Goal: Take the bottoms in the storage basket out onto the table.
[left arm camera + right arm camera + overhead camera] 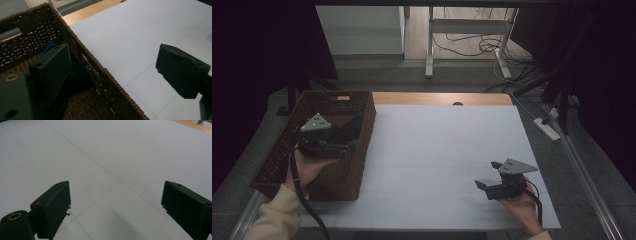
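- High view: wicker basket sits at the desk's left edge, on the white desk. Left gripper hangs over the basket's interior, near its right wall, with the person's left hand under it. Something dark lies in the basket just beyond the gripper; too dim to identify. Right gripper is at the desk's near right, well apart from the basket, held by the right hand; its jaws point left and stand spread with nothing between them.
- Left gripper view: jaws wide apart, straddling the basket's right wall. One jaw is inside the basket, the other is outside over the white desk surface. The wall runs between them, closer to the inside jaw; contact with either jaw can't be confirmed. A dark item with a bit of blue lies on the basket floor just behind the inside jaw, partly hidden by it. It is not between the jaws.
- Right gripper view: jaws wide apart, gap empty. Bare white desk surface with thin seam lines below and ahead; a strip of wooden desk edge at the top right.
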Motion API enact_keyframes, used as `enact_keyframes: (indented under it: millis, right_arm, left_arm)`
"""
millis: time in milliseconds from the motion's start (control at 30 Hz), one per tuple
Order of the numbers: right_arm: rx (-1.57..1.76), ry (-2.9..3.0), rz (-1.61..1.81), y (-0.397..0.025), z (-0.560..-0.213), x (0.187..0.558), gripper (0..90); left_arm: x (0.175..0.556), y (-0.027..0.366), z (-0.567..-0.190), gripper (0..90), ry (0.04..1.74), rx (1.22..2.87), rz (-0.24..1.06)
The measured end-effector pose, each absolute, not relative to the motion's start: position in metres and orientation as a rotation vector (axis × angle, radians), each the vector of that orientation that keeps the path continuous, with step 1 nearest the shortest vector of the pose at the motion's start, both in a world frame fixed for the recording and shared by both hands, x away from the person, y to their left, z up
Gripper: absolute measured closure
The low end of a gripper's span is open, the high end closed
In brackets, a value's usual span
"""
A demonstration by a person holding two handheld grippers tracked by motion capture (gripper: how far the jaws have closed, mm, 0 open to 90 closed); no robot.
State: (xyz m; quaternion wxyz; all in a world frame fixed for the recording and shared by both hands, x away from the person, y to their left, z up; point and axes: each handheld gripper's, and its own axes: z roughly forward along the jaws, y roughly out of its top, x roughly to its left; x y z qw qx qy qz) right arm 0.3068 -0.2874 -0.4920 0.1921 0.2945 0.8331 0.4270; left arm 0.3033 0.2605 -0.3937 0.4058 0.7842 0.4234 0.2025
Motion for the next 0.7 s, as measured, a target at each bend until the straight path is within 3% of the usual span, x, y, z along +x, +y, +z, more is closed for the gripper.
enact_keyframes:
  millis: [700]
  right_arm:
    - [0.833,2.347,1.187,-0.287,-0.494,0.308,8.9]
  left_arm:
    - [0.33,0.277,-0.389,12.9,1.14,2.0,0.541]
